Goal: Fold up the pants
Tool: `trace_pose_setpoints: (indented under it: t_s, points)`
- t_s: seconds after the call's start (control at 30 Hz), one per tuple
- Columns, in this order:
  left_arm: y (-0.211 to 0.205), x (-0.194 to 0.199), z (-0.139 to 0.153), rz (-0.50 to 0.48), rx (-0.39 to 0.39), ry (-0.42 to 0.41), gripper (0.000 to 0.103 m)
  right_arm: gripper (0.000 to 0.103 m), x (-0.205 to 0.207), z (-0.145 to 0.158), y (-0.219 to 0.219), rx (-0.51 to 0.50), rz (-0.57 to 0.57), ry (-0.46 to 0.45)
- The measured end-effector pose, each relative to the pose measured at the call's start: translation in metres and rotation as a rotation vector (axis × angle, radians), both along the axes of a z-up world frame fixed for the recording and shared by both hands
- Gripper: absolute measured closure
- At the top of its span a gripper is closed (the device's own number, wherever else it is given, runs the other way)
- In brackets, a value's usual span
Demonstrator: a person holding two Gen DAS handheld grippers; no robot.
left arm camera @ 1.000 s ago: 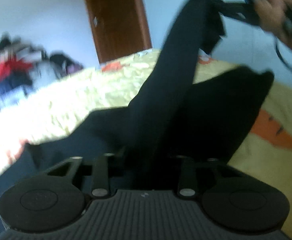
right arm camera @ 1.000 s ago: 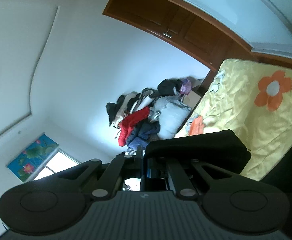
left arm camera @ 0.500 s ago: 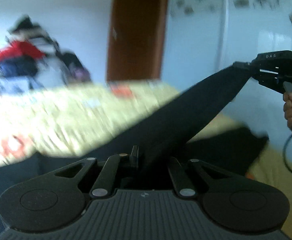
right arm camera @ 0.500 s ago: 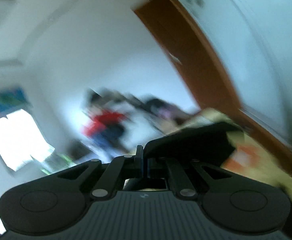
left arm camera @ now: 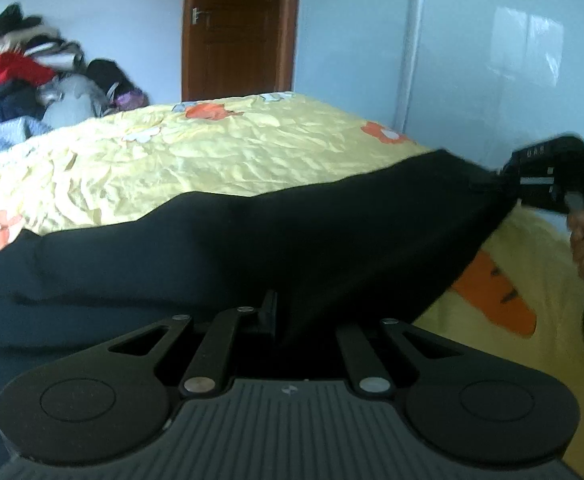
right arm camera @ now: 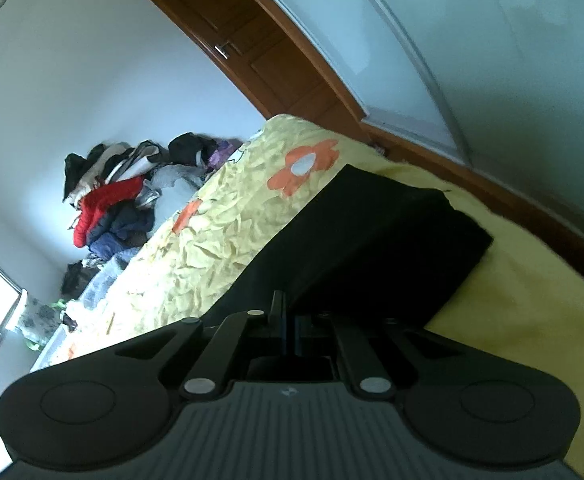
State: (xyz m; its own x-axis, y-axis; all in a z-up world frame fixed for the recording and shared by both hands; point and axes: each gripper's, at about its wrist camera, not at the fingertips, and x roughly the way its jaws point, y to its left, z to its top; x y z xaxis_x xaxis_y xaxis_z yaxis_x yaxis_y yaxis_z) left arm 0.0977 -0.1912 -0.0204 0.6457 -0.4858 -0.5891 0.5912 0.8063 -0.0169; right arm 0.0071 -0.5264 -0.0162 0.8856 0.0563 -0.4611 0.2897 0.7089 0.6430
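**Pants stretched low between my two grippers**

Left wrist view: a second ago the black pants (left arm camera: 292,240) rose steeply to my right gripper (left arm camera: 496,178) high overhead; now that gripper sits low at the right edge, and the cloth spans almost level above the yellow flowered bedspread (left arm camera: 220,160). The blur has cleared too. My left gripper (left arm camera: 280,316) has its jaws pressed together on a fold of the pants. The wooden door (left arm camera: 238,28) stands behind the bed.

Right wrist view: earlier I looked up toward the ceiling; now the bedspread (right arm camera: 212,240) fills the middle. My right gripper (right arm camera: 288,320) pinches the pants (right arm camera: 372,240), jaws nearly closed, cloth draping away onto the bed. A clothes pile (right arm camera: 112,200) lies beyond.
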Motion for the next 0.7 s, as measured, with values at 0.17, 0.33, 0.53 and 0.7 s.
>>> trace_pose_setpoints:
  t_s: [0.17, 0.33, 0.53, 0.7]
  points:
    - [0.002, -0.012, -0.002, -0.009, 0.002, 0.019, 0.076, 0.098, -0.003, -0.011, -0.002, 0.01, -0.046, 0.052]
    - [0.026, -0.028, 0.013, 0.017, 0.022, -0.024, 0.027, 0.087, -0.013, -0.009, -0.009, 0.06, -0.083, 0.063]
    - [0.079, -0.033, 0.035, 0.142, 0.031, -0.135, 0.016, 0.08, -0.034, 0.039, 0.028, -0.319, -0.222, 0.021]
    - [0.102, 0.007, 0.043, 0.274, 0.057, -0.074, 0.017, 0.038, 0.041, 0.054, 0.135, -0.561, 0.35, 0.082]
